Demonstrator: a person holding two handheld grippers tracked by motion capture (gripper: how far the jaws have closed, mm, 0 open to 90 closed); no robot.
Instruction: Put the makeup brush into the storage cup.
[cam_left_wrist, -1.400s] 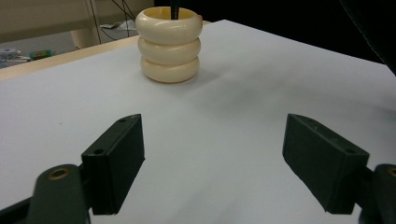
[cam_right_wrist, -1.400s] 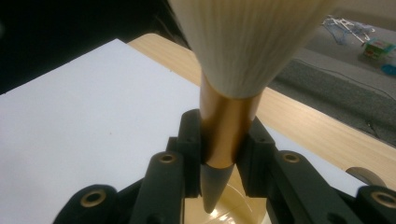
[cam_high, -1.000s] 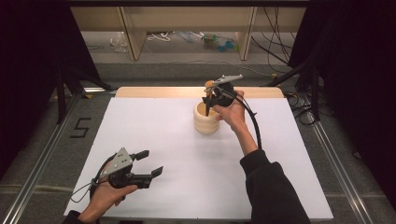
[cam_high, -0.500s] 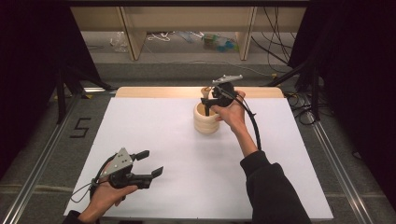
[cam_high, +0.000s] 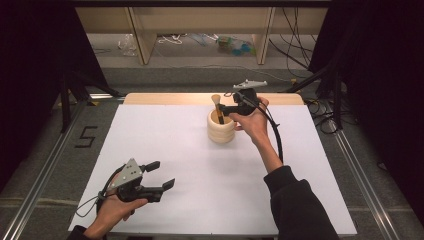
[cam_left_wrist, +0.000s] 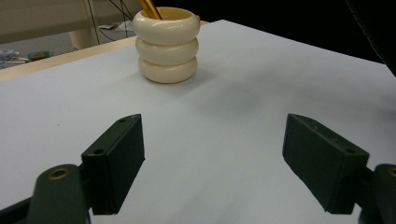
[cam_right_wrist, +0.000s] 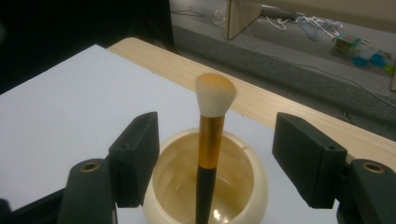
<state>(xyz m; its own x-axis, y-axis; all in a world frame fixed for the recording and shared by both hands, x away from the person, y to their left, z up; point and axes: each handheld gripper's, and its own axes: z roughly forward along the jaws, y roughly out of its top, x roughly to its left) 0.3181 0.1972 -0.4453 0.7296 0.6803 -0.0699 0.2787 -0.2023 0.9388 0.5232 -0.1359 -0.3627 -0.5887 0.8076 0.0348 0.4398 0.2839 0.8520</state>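
A cream ribbed cup (cam_high: 221, 129) stands on the white table sheet (cam_high: 200, 165), right of centre towards the far side. A makeup brush (cam_right_wrist: 212, 135) with a gold ferrule, black handle and pale bristles stands upright in the cup (cam_right_wrist: 233, 186). My right gripper (cam_right_wrist: 217, 156) is open just above the cup's rim, one jaw on each side of the brush and neither touching it. In the high view that right gripper (cam_high: 223, 111) hovers over the cup. My left gripper (cam_high: 161, 175) rests open and empty near the front left; in its own view the left gripper (cam_left_wrist: 215, 163) faces the cup (cam_left_wrist: 166, 46).
A bare wooden strip (cam_high: 165, 98) runs along the table's far edge. Beyond it are a grey floor, shelf legs and loose cables (cam_high: 180, 39). Metal rails (cam_high: 45, 155) flank the table. The right gripper's cable (cam_high: 277, 140) trails along the forearm.
The right hand has shifted only slightly above the cup, and the brush stands in the cup between its jaws. The left gripper has not moved.
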